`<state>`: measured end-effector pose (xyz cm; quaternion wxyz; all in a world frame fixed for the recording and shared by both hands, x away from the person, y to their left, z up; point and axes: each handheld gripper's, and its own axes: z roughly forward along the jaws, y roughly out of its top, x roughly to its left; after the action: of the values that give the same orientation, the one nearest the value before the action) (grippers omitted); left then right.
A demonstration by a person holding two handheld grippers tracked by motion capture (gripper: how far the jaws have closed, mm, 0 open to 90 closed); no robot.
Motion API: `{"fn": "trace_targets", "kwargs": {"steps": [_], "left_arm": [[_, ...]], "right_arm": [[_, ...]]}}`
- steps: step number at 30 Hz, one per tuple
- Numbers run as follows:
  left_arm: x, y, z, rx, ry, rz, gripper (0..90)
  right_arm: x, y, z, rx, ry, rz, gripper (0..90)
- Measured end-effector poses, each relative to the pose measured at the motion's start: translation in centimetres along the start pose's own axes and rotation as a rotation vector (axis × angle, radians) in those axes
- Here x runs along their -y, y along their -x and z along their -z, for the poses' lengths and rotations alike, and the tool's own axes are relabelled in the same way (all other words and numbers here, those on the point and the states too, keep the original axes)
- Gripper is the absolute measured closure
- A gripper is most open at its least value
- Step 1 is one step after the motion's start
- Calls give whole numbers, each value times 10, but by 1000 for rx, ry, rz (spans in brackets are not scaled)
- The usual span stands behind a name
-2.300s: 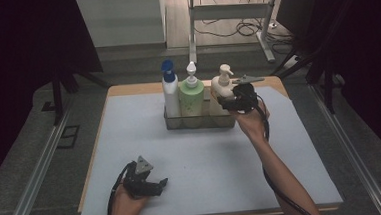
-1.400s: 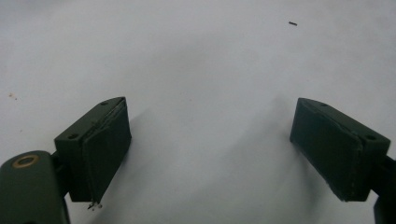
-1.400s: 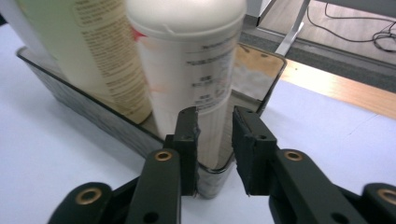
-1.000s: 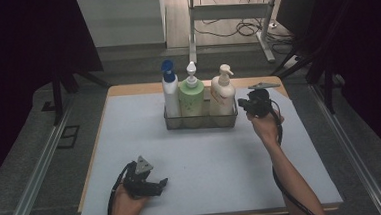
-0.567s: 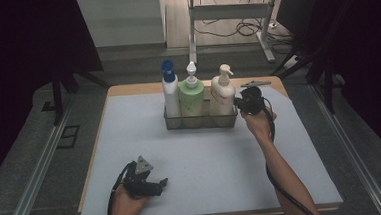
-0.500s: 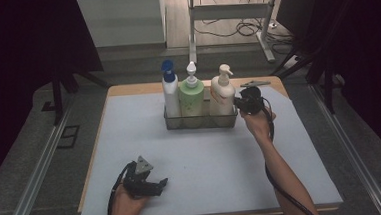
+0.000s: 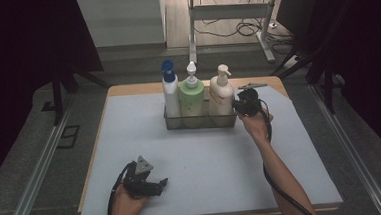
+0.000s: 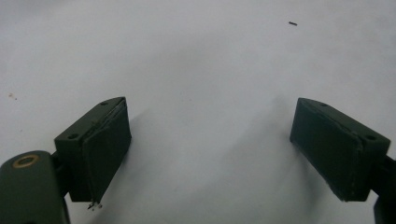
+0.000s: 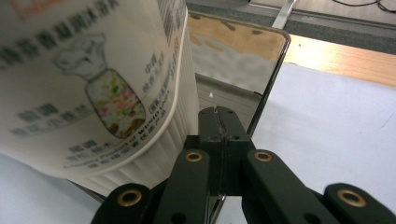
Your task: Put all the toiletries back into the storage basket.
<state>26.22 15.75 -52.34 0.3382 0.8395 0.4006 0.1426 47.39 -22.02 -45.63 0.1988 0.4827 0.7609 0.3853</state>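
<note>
**A:** Three pump bottles standing in a row in that clear rack (image 7: 199, 121) at the far middle of the surface (image 7: 207, 161): blue-capped white bottle (image 7: 170, 94) at the left end, green bottle (image 7: 192, 96) in the middle, cream bottle (image 7: 221, 94) at the right end. All upright, packed close side by side.

**B:** Yep, and the right gripper (image 7: 243, 105) is right up against the rack's right end. In the right gripper view the jaws are clenched onto the thin clear end wall (image 9: 261, 70) of the rack, pads pressed together with the wall's edge between them. The cream bottle (image 9: 93, 79) sits just inside that wall, label facing the camera.

**A:** What about the other one?

**B:** The left gripper (image 7: 143, 178) is way down at the near edge, well apart from the rack, resting low over the grey mat. Left gripper view has its jaws spread wide, released, just bare mat (image 8: 205, 74) between them.

**A:** So the rack's sitting flat on the mat?

**B:** Looks like it from above, can't tell for sure at the right end.
</note>
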Motion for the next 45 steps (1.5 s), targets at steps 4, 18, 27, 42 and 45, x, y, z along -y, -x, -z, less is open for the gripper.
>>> {"fn": "trace_targets", "kwargs": {"steps": [4, 18, 27, 42, 45], "left_arm": [[0, 0, 0, 0, 0, 0, 122], [0, 0, 0, 0, 0, 0, 122], [0, 0, 0, -1, -1, -1, 122], [0, 0, 0, 0, -2, -1, 122], [0, 0, 0, -1, -2, -1, 122]], "right_arm": [[1, -2, -2, -1, -5, -1, 893], [0, -12, -9, -19, -15, 19, 873], [-6, -12, -14, -28, -18, 3, 894], [-4, -27, -22, -51, -36, 23, 895], [-4, -28, -22, -50, -39, 27, 895]]}}
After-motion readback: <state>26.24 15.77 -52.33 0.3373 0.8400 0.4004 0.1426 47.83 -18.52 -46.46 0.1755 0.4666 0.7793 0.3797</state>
